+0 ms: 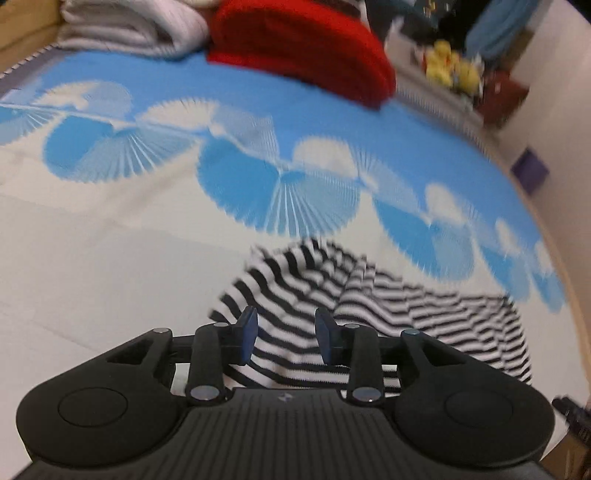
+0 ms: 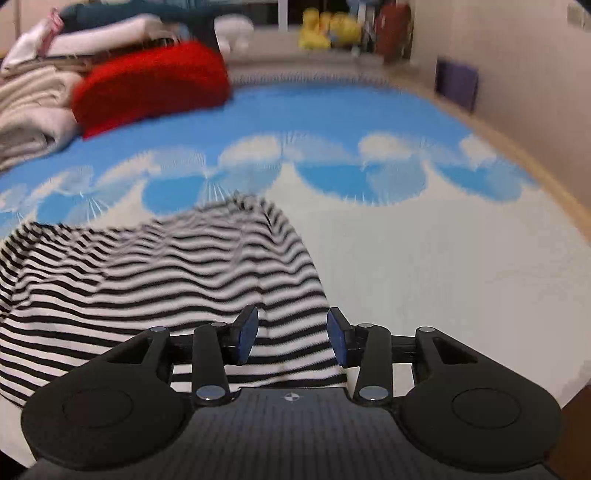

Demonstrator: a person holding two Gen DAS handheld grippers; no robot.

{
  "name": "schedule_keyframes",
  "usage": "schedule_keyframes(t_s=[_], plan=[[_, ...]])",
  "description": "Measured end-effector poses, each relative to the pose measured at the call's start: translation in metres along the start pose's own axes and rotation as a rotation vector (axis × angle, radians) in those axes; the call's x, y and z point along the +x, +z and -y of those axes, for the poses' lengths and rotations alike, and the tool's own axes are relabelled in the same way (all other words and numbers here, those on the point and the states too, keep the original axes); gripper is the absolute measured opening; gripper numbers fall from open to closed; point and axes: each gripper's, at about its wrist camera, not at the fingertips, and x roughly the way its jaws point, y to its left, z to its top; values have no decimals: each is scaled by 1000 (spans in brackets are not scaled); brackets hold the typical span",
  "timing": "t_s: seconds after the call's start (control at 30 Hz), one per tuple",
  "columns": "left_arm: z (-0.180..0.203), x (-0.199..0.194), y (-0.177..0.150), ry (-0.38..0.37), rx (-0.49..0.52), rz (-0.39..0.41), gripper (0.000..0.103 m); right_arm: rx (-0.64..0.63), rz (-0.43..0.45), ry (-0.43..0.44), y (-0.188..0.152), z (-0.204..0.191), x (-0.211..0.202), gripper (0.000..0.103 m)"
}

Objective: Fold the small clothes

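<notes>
A black-and-white striped garment (image 1: 369, 306) lies rumpled on the bed's blue-and-white sheet (image 1: 110, 258). My left gripper (image 1: 286, 334) is open, its blue pads apart over the garment's left near edge. In the right wrist view the same garment (image 2: 166, 273) spreads to the left. My right gripper (image 2: 291, 334) is open over its right near edge. Neither gripper holds cloth. Both views are motion-blurred.
A folded red garment (image 1: 303, 48) and folded white clothes (image 1: 122, 26) are stacked at the far side of the bed, also in the right wrist view (image 2: 151, 81). Yellow plush toys (image 2: 328, 29) sit on a ledge beyond. A wall (image 2: 517, 74) runs along the right.
</notes>
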Motion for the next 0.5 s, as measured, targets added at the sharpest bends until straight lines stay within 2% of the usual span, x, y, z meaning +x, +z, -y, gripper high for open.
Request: schedule_keyframes(t_s=[0.13, 0.27, 0.33, 0.5], plan=[[-5, -34, 6, 24, 54, 92, 38, -88, 70, 21, -16, -32, -22, 43], [-16, -82, 10, 65, 135, 190, 38, -172, 57, 83, -34, -70, -28, 43], [-32, -110, 10, 62, 131, 216, 43, -199, 39, 115, -42, -89, -25, 43], [-87, -152, 8, 78, 61, 240, 43, -250, 17, 187, -58, -142, -28, 43]])
